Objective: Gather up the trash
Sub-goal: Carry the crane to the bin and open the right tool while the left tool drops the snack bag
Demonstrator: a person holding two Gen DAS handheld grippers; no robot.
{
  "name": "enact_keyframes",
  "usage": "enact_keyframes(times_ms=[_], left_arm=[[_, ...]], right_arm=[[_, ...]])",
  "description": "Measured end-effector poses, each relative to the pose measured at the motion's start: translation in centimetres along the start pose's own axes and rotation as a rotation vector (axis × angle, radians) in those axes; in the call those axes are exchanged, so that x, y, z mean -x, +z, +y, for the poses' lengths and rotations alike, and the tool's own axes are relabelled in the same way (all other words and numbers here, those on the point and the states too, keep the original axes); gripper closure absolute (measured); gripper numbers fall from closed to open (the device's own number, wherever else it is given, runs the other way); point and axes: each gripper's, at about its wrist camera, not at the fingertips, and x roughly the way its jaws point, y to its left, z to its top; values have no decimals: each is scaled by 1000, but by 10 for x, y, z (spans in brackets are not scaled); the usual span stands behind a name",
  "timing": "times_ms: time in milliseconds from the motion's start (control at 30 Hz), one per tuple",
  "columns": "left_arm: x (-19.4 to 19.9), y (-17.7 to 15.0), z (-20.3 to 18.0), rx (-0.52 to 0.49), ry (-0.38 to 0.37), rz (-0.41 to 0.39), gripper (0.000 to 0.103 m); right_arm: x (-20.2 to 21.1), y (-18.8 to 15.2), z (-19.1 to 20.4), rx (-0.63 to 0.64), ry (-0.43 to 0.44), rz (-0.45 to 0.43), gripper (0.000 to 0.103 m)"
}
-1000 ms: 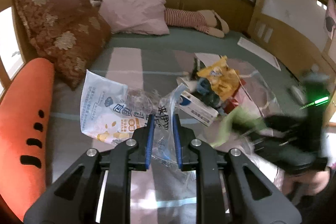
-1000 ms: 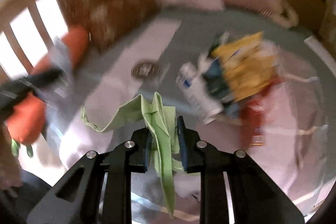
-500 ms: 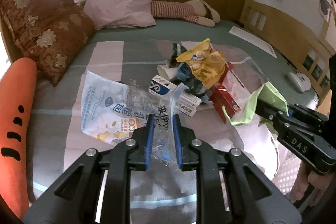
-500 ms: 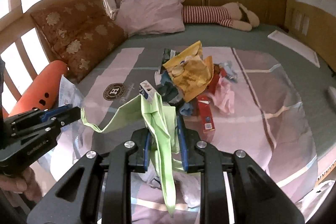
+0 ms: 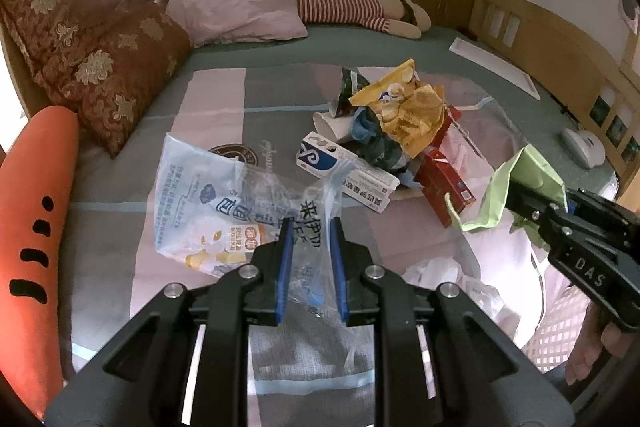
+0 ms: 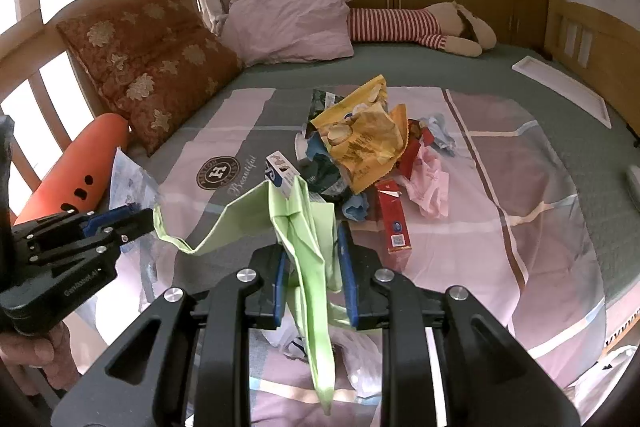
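Note:
My left gripper [image 5: 310, 227] is shut on a clear plastic bag with blue print [image 5: 224, 203], held above the bed. In the right wrist view my right gripper [image 6: 310, 231] is shut on a light green bag [image 6: 308, 247] that hangs down between its blue pads. Each gripper shows in the other's view: the right gripper [image 5: 516, 189] with the green bag [image 5: 516, 187] at the right, the left gripper [image 6: 142, 217] at the left. A heap of trash lies mid-bed: a yellow snack bag [image 5: 408, 111], a white and blue carton [image 5: 344, 175], a red box [image 5: 444, 183], a pink bag [image 6: 426, 183].
A brown flowered cushion [image 5: 96, 63], a pink pillow [image 5: 236, 7] and a striped plush toy [image 5: 360, 11] lie at the head of the bed. An orange carrot-shaped pillow [image 5: 32, 211] runs along the left edge. Wooden cabinets [image 5: 560, 39] line the far and right sides. White plastic [image 6: 360, 359] lies below the grippers.
Both views swung and settled from blur to sharp. The trash heap now sits centred, and the right gripper with the green bag has steadied at the right. Both grips are unchanged.

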Motion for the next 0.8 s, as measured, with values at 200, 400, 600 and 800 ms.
enact_keyframes(times_ms=[200,400,600,800], left_arm=[[6,2,-6,-28,-31,-30,84],[18,2,-29,-84,-136,-79,84],[32,-9,-78,-186,-325,-79,84],[73,-25,-199,-379,-628,-47,84]], right_arm=[[9,1,-17,-38,-46,-17,79],[74,-5,-63,-160,-110,-136,79],[178,-71,-141,-278,-309,-182,79],[247,-152,-225,-434,-514,-109,75]])
